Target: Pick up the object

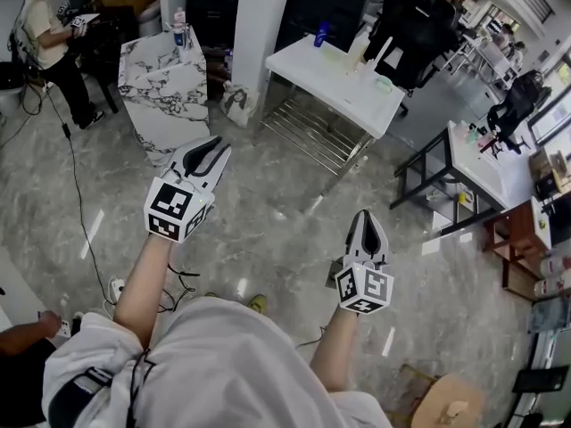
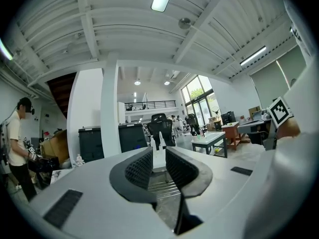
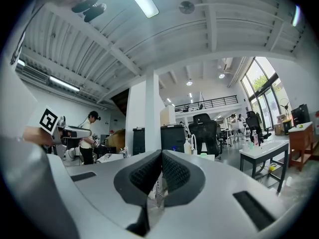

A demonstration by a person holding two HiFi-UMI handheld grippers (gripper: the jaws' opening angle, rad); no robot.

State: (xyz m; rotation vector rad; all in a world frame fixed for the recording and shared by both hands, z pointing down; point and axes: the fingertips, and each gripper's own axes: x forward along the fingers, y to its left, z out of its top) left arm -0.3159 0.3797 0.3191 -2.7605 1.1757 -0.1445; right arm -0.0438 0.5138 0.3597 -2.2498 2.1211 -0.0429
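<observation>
I stand on a grey marble floor, some way from a white table [image 1: 332, 89]. On it are a blue bottle [image 1: 320, 34], pale spray bottles [image 1: 360, 50] and a small green cup [image 1: 383, 84]. Which of them is the task's object I cannot tell. My left gripper [image 1: 214, 147] is held out towards the table, its jaws a little apart and empty; in the left gripper view [image 2: 158, 157] the table shows through the gap. My right gripper [image 1: 366, 214] is lower and nearer my body, its pads [image 3: 172, 171] pressed together on nothing.
A marble pedestal [image 1: 161, 74] with a bottle [image 1: 179, 27] stands at the back left, next to a white column [image 1: 259, 25]. A person [image 1: 45, 34] works at far left. A black chair [image 1: 415, 25], another table [image 1: 489, 163], a wooden stool [image 1: 451, 407] and a floor cable [image 1: 76, 185] are around.
</observation>
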